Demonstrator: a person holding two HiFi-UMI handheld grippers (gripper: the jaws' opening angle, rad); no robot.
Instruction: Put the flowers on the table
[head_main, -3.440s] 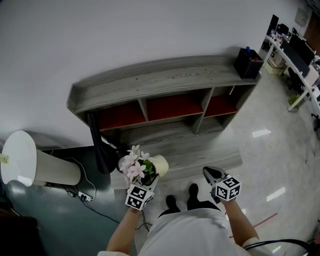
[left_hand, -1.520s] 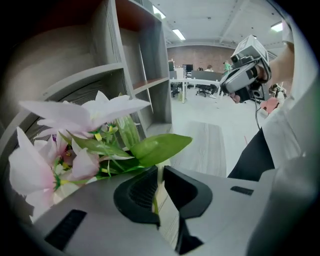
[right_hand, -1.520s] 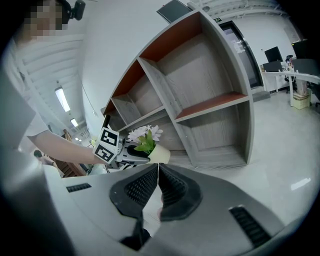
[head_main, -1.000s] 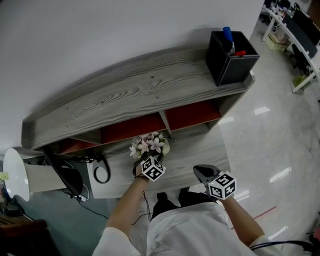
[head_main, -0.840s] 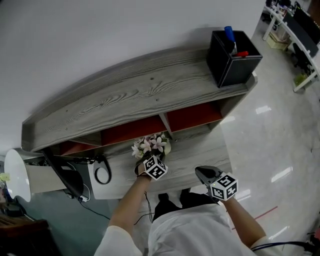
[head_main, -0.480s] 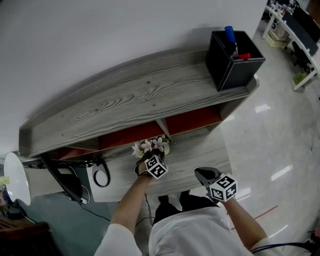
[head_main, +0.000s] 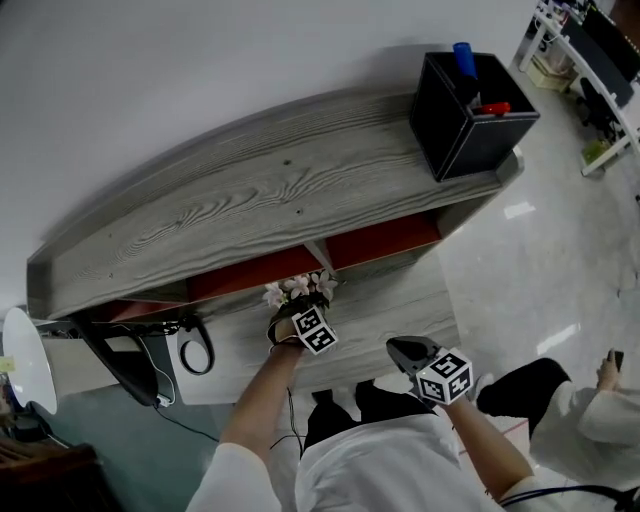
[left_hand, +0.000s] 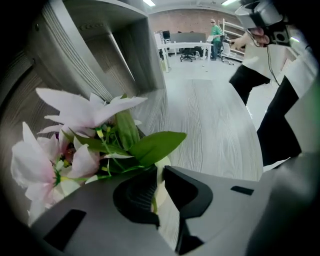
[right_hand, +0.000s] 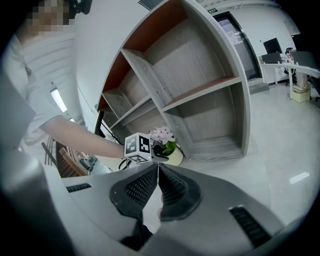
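One flower pot (right_hand: 173, 158) stands upright in left tongs (left_hand: 159, 173), blooms (right_hand: 162, 134) upward.

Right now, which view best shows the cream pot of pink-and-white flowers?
The right gripper view: it shows the cream pot of pink-and-white flowers, pot and blooms together, from the side. The left gripper view shows only petals, leaves and a sliver of rim between the jaws of the left gripper. The head view shows just blooms from above.

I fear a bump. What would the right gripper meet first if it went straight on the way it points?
Most likely the left gripper and the flower pot it holds, which sit straight ahead of the right gripper; depth is unclear.
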